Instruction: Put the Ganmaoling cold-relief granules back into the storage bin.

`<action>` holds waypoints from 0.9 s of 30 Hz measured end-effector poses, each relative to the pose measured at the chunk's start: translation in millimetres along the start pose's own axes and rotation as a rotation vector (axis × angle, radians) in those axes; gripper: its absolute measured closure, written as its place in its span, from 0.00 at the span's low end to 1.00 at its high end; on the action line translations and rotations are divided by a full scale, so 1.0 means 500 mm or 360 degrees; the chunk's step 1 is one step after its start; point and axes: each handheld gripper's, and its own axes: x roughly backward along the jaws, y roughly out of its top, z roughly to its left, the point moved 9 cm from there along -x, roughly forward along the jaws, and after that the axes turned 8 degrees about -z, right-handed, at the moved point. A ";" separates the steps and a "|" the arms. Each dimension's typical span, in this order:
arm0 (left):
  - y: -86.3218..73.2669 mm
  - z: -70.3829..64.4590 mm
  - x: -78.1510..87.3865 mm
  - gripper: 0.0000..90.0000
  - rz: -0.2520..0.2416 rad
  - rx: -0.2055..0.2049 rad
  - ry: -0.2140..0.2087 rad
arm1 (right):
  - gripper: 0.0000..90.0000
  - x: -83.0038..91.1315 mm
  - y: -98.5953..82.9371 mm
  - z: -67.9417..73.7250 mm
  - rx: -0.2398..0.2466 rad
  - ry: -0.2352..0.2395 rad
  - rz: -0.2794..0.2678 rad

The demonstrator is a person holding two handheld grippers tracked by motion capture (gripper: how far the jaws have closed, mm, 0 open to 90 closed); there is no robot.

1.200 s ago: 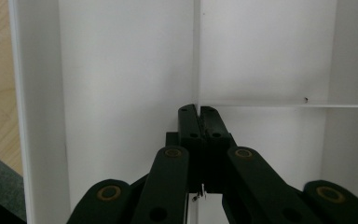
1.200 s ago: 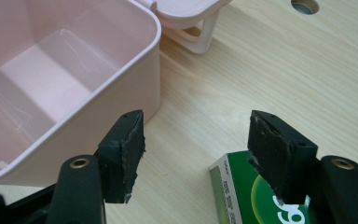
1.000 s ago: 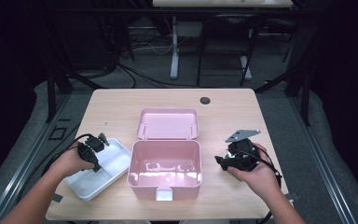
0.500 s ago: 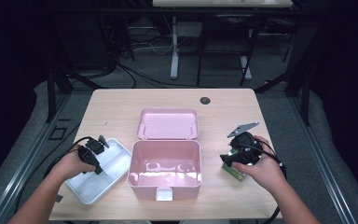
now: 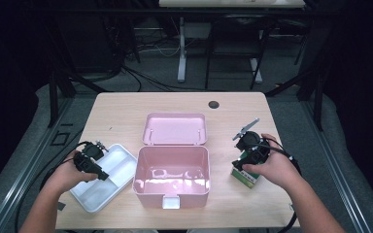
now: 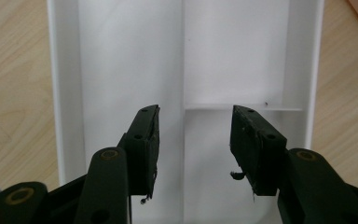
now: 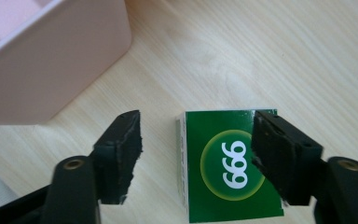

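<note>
A small green carton [image 7: 228, 163] printed "999" lies flat on the wooden table [image 5: 126, 111], just right of the open pink box [image 5: 171, 170]. My right gripper [image 7: 196, 154] hangs open over the carton; its right jaw is at the carton's right edge and its left jaw stands clear of it. From above, the right gripper [image 5: 243, 162] points down at the green carton [image 5: 245, 174]. My left gripper [image 6: 193, 144] is open and empty over a white divided tray [image 6: 242, 56]. That tray [image 5: 114, 162] sits left of the pink box, with the left gripper [image 5: 99, 171] above it.
The pink box's lid [image 5: 175, 128] lies folded back behind it, and its wall [image 7: 42, 60] is close on the right gripper's left. A black round grommet [image 5: 213, 104] sits near the table's far edge. Cables trail from both grippers.
My right gripper has tipped from level to pointing down and now straddles the green carton, which has come into sight beneath it. The left gripper has barely moved over the tray.
</note>
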 end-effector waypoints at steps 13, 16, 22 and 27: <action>-0.008 -0.021 0.034 0.55 -0.0048 -0.0049 -0.0038 | 0.21 -0.030 -0.004 -0.030 0.0039 0.0011 0.0190; -0.011 -0.023 0.037 0.54 -0.0083 -0.0038 -0.0035 | 0.16 -0.036 -0.008 -0.043 0.0020 -0.0010 0.0238; -0.015 -0.023 0.041 0.52 -0.0106 -0.0012 -0.0063 | 0.07 -0.054 -0.028 -0.067 -0.0044 0.0012 0.0372; -0.014 -0.023 0.045 0.52 -0.0110 -0.0013 -0.0051 | 0.00 -0.072 -0.050 -0.075 -0.0126 0.0050 0.0519</action>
